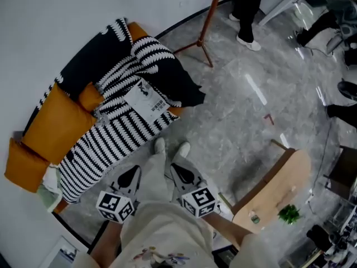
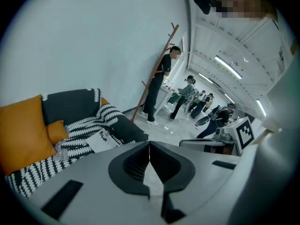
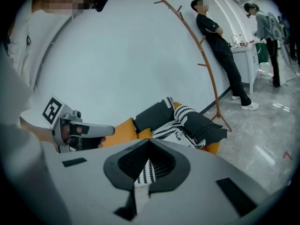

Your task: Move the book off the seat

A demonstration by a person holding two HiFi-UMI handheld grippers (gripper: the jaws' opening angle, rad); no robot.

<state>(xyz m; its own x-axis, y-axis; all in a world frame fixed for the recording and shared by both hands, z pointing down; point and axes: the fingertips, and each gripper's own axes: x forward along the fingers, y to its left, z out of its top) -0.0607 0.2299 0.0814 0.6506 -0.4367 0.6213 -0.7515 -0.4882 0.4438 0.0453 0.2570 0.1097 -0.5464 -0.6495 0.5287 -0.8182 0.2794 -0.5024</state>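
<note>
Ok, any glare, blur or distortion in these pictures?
Head view: dim but sharp, with light streaks glaring off the glossy floor. Left gripper view: fisheye with dark corners and bright ceiling lights. Right gripper view: same fisheye, so the coat stand bows; the book shows small.

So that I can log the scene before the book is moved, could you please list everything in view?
Book: one, white, lying on the blanket on the seat.
Blanket: one, black-and-white striped, draped over the sofa.
Sofa: one, orange, against the wall.
Coat stand: one, brown wood, beyond the sofa.
Side table: one, light wood, at the person's right.
Plant: one, green, on the side table.
Bystanders: several, mostly dark clothes, past the coat stand.
Left gripper: one, grey and black, shut, empty, short of the sofa.
Right gripper: one, same colours, shut, empty.
</note>
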